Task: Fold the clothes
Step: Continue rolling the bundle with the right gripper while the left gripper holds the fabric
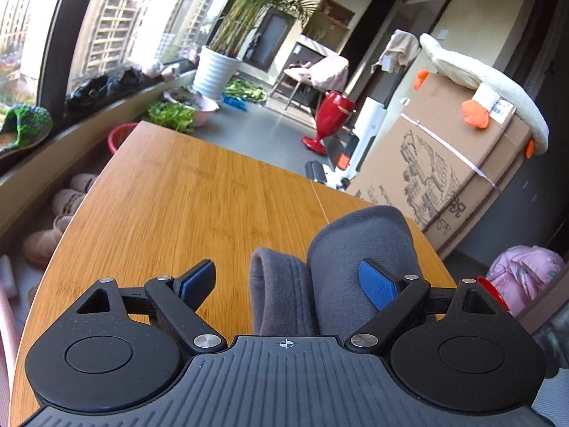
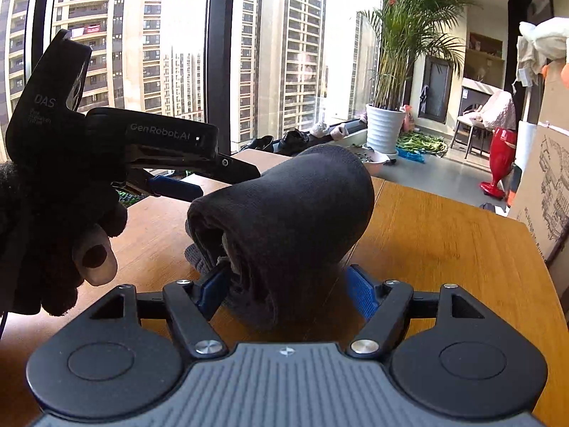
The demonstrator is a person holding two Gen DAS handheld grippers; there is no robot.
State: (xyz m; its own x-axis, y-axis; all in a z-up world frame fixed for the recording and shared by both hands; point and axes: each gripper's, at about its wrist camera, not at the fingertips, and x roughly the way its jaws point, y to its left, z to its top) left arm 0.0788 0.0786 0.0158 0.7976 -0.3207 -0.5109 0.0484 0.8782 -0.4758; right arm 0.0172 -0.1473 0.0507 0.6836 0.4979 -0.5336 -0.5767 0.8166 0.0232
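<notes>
A grey fleece garment, rolled into a thick bundle, rests on the wooden table. My left gripper is open, its blue pads either side of the bundle's folds. In the right wrist view the same bundle looks dark and bulges up between my right gripper's open fingers; the left pad touches its lower folds. The left gripper, held by a gloved hand, reaches in from the left above the bundle's edge.
A large cardboard box with a plush goose on it stands past the table's right side. A potted palm, a red vase and a chair stand on the floor beyond. Slippers line the window wall at left.
</notes>
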